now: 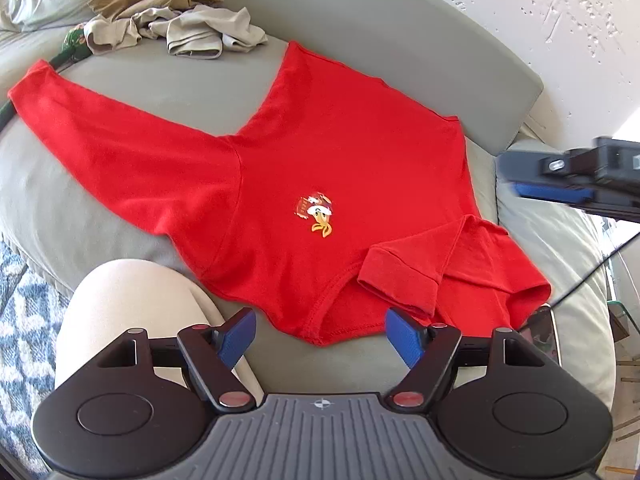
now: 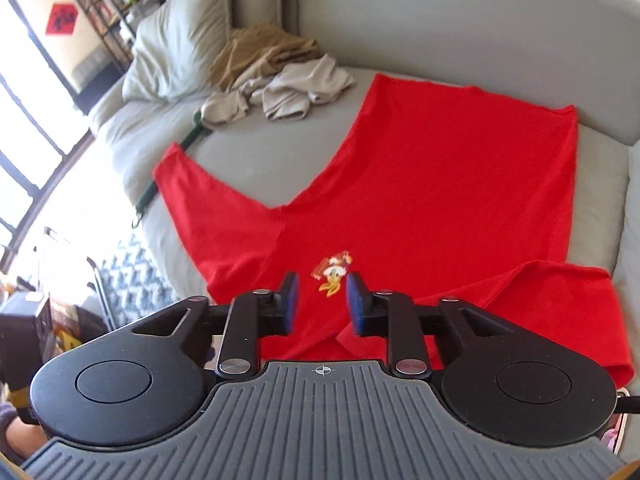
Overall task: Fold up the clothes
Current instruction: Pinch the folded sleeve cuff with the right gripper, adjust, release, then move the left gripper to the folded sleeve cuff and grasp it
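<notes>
We are looking down at a red shirt (image 1: 340,152) lying spread on the grey couch (image 1: 380,28), one long sleeve (image 1: 120,152) stretching toward ten o'clock, the other sleeve (image 1: 404,276) folded across the body at five o'clock. Our left claw (image 1: 320,336) is hovering at the collar edge with jaws apart, gripping nothing. Our right claw (image 2: 322,304) is hanging above the shirt's small cartoon print (image 2: 332,274), jaws apart and empty. A heap of beige clothes (image 1: 176,24) is sitting at eleven o'clock.

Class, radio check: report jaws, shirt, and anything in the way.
Left gripper open, empty. Right gripper open, empty. Red shirt flat on sofa, one sleeve folded in, other out. Clothes pile beyond, clear.
</notes>
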`<state>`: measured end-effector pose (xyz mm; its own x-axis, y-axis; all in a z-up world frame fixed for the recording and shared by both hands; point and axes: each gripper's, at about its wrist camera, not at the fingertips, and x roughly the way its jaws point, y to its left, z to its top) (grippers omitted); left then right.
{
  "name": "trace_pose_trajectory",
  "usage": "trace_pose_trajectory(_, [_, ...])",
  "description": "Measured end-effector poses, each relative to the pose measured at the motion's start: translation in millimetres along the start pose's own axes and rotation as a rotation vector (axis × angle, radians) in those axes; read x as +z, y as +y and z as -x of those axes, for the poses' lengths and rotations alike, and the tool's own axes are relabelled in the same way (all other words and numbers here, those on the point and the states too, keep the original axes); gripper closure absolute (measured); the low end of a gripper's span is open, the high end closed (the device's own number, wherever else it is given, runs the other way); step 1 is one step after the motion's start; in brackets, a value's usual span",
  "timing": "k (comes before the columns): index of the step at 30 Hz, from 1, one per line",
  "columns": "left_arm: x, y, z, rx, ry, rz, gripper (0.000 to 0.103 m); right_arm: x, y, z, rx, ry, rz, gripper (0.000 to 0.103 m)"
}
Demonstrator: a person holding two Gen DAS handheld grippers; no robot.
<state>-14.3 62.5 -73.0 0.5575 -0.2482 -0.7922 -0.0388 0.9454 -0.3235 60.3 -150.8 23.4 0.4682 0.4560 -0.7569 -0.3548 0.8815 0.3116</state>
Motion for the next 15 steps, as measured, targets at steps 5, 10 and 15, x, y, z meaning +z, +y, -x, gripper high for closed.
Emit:
trace_pose_trajectory(5, [-8.5, -45.4, -10.6, -0.144, -0.091, -0.326, 0.041, -29.6, -57.1, 33.6, -0.046, -0.055, -0.258, 0.052])
trace_pose_trajectory(10, [-20.6, -91.8, -57.5, -0.204, -0.061, -0.463, 0.047, -73.1, -98.1, 45.9, -0.062, -0.074, -0.447, 0.052])
trace_pose_trajectory(15, [-24.9, -107.7, -97.1, -0.160, -0.045, -0.448, 0.051, -105.4, -122.1, 44.3, -0.072, -0.076, -0.555, 0.052])
